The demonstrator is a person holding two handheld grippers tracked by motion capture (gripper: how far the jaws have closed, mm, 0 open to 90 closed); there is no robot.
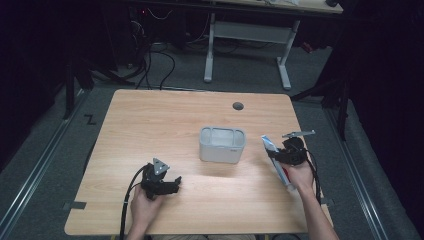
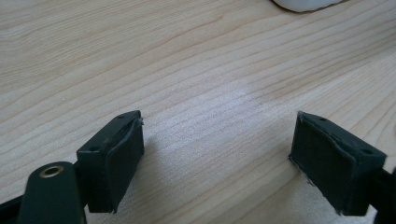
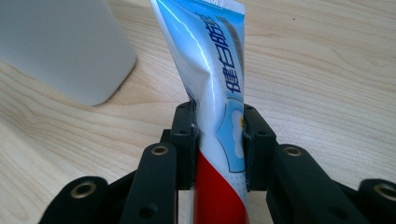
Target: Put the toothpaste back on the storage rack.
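A blue, white and red toothpaste tube [image 3: 212, 79] is pinched between the jaws of my right gripper [image 3: 218, 140], which is shut on it. In the high view that tube [image 1: 272, 150] sticks out of the right gripper [image 1: 290, 154] just right of a white plastic bin [image 1: 222, 145] standing mid-table. The bin's rounded corner [image 3: 60, 51] shows at the left of the right gripper view. My left gripper [image 1: 167, 186] rests low at the front left of the table. Its jaws stand wide apart over bare wood, so the left gripper [image 2: 217, 163] is open and holds nothing.
The wooden table [image 1: 150, 125] has a round cable hole [image 1: 238, 106] near its far edge. Beyond the table are a white desk frame [image 1: 247, 35] and cables on the floor. A corner of the white bin [image 2: 303, 3] peeks in at the top of the left gripper view.
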